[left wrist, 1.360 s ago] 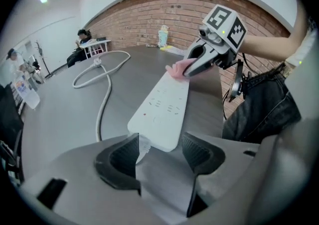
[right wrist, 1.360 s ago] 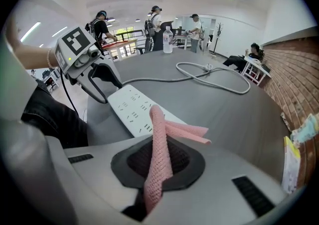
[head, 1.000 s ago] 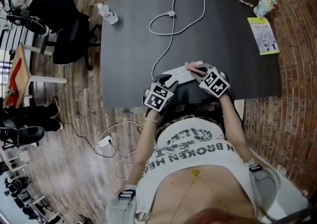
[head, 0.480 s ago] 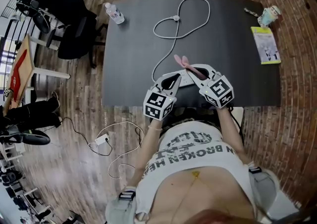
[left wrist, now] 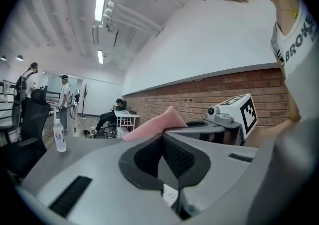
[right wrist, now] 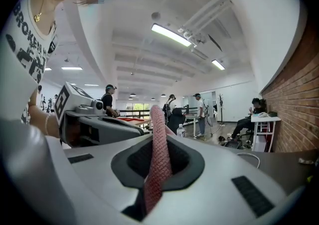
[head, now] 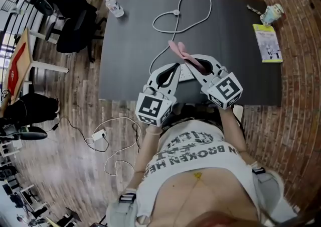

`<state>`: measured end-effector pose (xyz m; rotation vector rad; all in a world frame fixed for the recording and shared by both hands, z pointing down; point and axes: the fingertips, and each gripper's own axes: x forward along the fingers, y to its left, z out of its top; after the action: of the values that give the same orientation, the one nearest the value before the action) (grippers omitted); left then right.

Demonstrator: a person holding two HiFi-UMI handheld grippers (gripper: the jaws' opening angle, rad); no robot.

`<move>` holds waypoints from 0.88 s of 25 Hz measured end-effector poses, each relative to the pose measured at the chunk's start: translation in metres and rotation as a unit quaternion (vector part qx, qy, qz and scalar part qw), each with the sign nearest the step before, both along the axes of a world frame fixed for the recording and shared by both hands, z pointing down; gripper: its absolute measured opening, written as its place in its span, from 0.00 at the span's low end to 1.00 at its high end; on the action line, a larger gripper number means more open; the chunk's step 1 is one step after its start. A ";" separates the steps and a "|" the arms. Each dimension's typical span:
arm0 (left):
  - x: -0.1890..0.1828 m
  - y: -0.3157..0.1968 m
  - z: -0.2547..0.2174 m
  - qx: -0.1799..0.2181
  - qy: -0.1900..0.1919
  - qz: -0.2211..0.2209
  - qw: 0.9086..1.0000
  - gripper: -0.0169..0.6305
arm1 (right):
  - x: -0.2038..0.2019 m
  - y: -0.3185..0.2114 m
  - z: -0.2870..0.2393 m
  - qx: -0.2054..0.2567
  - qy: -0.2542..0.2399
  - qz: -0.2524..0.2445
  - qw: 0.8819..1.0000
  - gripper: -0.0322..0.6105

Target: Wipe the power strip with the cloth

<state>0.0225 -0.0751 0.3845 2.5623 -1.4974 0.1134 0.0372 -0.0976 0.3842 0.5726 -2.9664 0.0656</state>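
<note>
- The wiping looked not yet under way: the pink cloth (head: 176, 50) touched no part of the power strip (head: 186, 74), so the rubbing seemed left to do.
- The left gripper (head: 172, 70) was closed, with nothing clearly held.
- The right gripper (head: 193, 62) pinched the cloth, which poked toward 11 o'clock.
- The power strip showed between both grippers, at 7 o'clock from the right tips.

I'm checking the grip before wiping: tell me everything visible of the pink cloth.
The pink cloth is thin fabric with a fine knit-like texture, bunched into a narrow strip. The right gripper has its jaws shut on it; the free end pokes out past their tips, above the dark table. Only the jaws appear to touch it.
</note>
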 end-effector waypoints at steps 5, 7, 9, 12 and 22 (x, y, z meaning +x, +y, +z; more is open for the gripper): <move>0.005 0.003 -0.012 0.018 0.005 -0.008 1.000 0.04 | 0.007 0.006 -0.006 -0.002 -0.007 -0.008 1.000 0.07; 0.009 0.005 -0.011 0.016 0.001 -0.009 1.000 0.04 | 0.012 0.008 -0.006 -0.006 -0.006 -0.007 1.000 0.08; 0.014 0.006 -0.008 0.012 -0.002 -0.004 1.000 0.04 | 0.016 0.009 -0.006 -0.006 -0.004 -0.006 1.000 0.07; 0.021 0.008 -0.005 0.009 -0.002 0.002 1.000 0.04 | 0.025 0.009 -0.008 -0.005 -0.003 0.002 1.000 0.07; 0.041 0.018 -0.008 0.014 0.000 0.013 1.000 0.04 | 0.042 0.018 -0.012 0.005 -0.002 0.009 1.000 0.07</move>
<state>0.0635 -0.0574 0.3766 2.6038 -1.4776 0.0956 0.0792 -0.0799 0.3719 0.6003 -2.9681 0.0552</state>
